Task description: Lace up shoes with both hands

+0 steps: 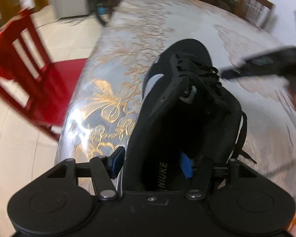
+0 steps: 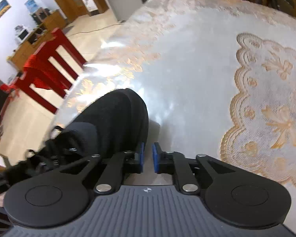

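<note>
Left wrist: the left gripper [image 1: 151, 165] clamps the heel collar of the black shoe [image 1: 187, 102] on the table [image 1: 128, 39]. Right wrist: the right gripper [image 2: 148, 155], slightly parted, holds nothing beside the toe. The laces [image 1: 207, 73] look limp; pinch near an end.

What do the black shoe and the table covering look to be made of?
Shoe: apparently matte black suede or brushed fabric, since its toe looks soft and shows no shine; black woven laces. Table covering: probably glossy plastic or vinyl over a gold floral lace-style print, given the bright glare patches along its edge.
</note>
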The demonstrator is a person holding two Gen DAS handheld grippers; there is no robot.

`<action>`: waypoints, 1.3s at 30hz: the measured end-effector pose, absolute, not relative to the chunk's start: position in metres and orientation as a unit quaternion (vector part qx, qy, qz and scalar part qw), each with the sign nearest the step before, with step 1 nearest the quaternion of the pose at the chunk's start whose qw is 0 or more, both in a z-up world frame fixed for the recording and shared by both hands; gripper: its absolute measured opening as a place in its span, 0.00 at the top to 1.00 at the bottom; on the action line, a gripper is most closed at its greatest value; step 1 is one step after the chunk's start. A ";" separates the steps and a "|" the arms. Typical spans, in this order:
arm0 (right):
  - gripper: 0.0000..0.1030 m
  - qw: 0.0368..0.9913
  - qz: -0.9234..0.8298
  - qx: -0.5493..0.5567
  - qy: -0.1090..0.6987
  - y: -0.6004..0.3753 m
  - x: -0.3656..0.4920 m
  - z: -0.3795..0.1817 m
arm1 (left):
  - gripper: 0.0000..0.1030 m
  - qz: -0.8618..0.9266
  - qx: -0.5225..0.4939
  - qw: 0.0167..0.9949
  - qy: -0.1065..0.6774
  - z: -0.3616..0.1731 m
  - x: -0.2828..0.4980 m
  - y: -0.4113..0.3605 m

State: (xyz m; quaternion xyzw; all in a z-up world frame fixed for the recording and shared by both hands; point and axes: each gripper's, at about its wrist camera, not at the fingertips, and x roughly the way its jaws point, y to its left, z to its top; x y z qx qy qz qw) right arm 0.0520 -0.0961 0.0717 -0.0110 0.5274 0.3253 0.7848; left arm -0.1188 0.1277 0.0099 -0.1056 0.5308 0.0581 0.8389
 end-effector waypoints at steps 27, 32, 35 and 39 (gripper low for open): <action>0.56 0.617 0.100 0.503 0.597 -0.165 0.029 0.002 | 0.45 0.075 -0.111 0.847 0.514 0.019 -0.141 0.124; 0.49 0.637 0.120 0.493 0.580 -0.158 0.035 0.007 | 0.45 0.082 -0.116 0.846 0.515 0.019 -0.143 0.125; 0.49 0.645 0.131 0.487 0.574 -0.159 0.043 0.007 | 0.45 0.084 -0.116 0.846 0.514 0.019 -0.143 0.125; 0.59 0.665 0.164 0.480 0.549 -0.168 0.058 0.017 | 0.45 0.088 -0.117 0.845 0.514 0.020 -0.144 0.125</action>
